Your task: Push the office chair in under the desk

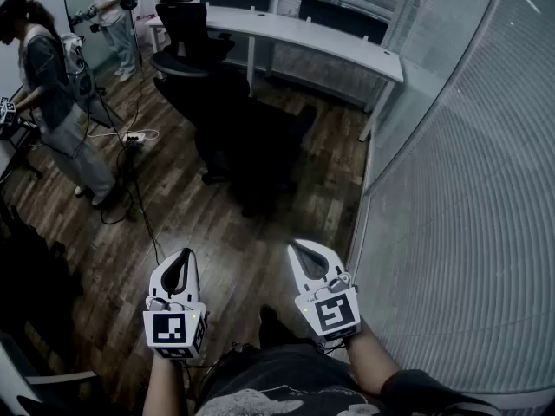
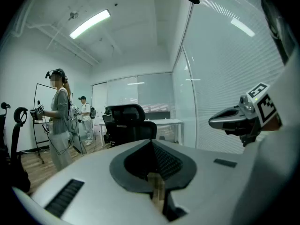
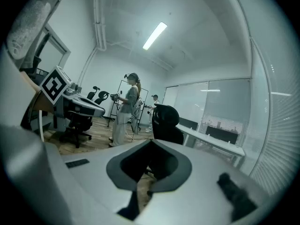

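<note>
left gripper (image 1: 182, 263) and right gripper (image 1: 303, 254) are both shut tight and hold nothing. the office chair (image 1: 238, 124) stands well ahead, out from the desk (image 1: 329, 46). a push on one side may spin it away.

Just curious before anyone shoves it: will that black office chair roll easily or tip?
Likely rolls readily: the office chair stands on smooth wood floor. Its tall back suggests a high push could swivel or tilt it; lower seems safer.
</note>
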